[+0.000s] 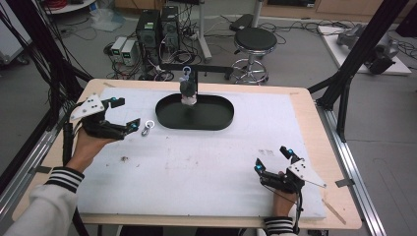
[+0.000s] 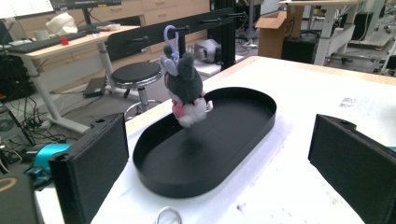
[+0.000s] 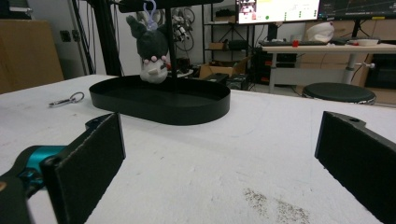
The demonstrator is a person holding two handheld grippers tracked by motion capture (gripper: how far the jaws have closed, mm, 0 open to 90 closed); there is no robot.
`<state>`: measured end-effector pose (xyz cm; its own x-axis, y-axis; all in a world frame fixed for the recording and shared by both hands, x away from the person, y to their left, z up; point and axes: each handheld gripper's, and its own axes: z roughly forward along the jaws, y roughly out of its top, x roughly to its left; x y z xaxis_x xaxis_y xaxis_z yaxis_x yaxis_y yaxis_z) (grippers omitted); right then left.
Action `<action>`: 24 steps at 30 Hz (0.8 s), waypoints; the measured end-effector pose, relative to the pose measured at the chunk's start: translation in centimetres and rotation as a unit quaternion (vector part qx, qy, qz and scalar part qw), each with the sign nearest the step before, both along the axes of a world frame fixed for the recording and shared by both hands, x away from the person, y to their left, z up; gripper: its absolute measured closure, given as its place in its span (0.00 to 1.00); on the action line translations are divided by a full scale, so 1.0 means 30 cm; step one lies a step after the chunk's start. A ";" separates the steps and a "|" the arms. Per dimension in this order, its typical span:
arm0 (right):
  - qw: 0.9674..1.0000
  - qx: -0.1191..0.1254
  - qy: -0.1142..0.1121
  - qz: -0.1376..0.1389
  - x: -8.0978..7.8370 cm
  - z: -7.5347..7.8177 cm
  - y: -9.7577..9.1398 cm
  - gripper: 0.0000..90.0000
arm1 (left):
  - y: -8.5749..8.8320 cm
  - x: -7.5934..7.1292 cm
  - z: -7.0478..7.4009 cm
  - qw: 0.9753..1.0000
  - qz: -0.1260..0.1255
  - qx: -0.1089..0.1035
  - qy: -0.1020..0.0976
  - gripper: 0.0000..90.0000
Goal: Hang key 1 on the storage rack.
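Seemingly between steps, the left gripper (image 1: 127, 115), jaws spread and empty, sits left of the small silver metal keyring clasp (image 1: 147, 128), which it would likely need to close on next.

Setting: a robotics or engineering lab. The surface (image 1: 305, 103) stands inside a frame of black aluminium struts (image 1: 361, 46). Behind it, on the floor, are computer towers (image 1: 157, 27) amid tangled cables (image 1: 184, 46), plus a round stool (image 1: 254, 40). Further back stand height-adjustable desks (image 3: 317, 51) carrying monitors (image 3: 275, 10) and a keyboard (image 2: 35, 44), with cardboard boxes (image 2: 275, 35) nearby.
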<state>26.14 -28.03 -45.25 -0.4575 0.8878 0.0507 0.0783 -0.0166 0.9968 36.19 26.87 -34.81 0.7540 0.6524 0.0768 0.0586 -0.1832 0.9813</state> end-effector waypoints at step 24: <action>1.000 -0.004 -0.002 0.000 0.000 0.000 0.001 0.01 | 0.112 -0.122 -0.088 1.000 0.016 -0.019 -0.003 0.06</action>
<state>26.15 -28.00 -45.25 -0.4585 0.8877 0.0410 0.0740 -0.0078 0.9972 32.52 30.24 -37.45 0.7328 0.6781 0.0559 0.0578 -0.1439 0.9879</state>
